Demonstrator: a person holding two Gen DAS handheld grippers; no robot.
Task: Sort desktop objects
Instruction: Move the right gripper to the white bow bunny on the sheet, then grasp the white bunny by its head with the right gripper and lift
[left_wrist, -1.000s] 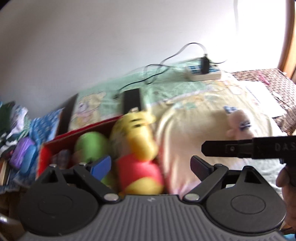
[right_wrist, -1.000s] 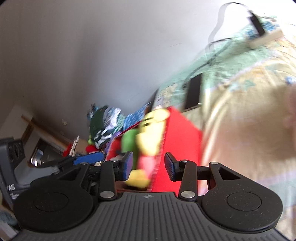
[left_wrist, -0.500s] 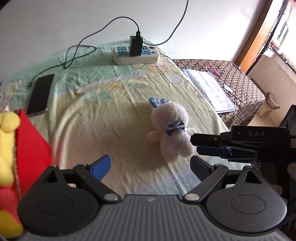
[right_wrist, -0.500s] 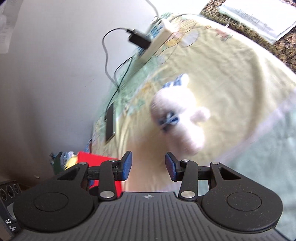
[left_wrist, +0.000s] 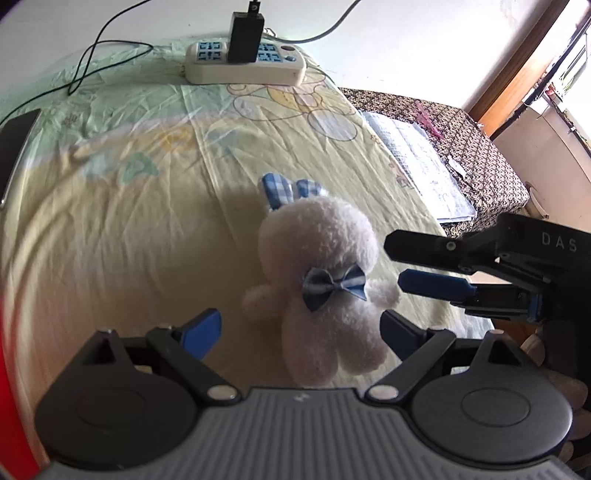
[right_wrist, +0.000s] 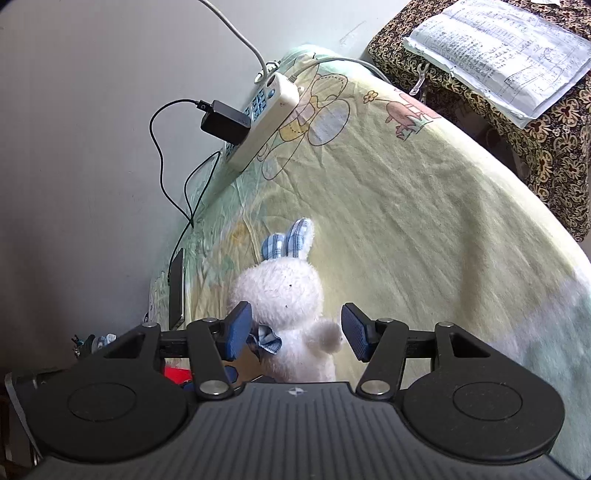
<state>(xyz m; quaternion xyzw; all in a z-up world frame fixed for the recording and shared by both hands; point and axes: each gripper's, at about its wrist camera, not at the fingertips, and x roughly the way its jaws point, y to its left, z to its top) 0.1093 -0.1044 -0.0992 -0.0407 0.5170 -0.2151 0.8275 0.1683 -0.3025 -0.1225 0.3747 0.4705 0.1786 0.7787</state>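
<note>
A white plush bunny (left_wrist: 317, 258) with blue checked ears and a blue bow tie lies on its back on the yellow bedsheet (left_wrist: 129, 229). My left gripper (left_wrist: 301, 330) is open, its fingers on either side of the bunny's legs without squeezing. My right gripper (left_wrist: 400, 264) comes in from the right, level with the bunny's arm. In the right wrist view the bunny (right_wrist: 282, 291) sits between the open fingers of the right gripper (right_wrist: 297, 330); the left pad is by the bow. A red box edge (left_wrist: 7, 398) shows at far left.
A white power strip (left_wrist: 243, 64) with a black charger and cables lies by the wall. A dark phone (left_wrist: 14, 144) lies at the left. Papers (left_wrist: 417, 162) rest on a patterned cloth surface to the right. A hand (left_wrist: 565, 387) holds the right gripper.
The left view swung away from the red box with the yellow plush toy to the bunny. Both grippers closed in on the bunny, and the right gripper's fingers spread wider.
</note>
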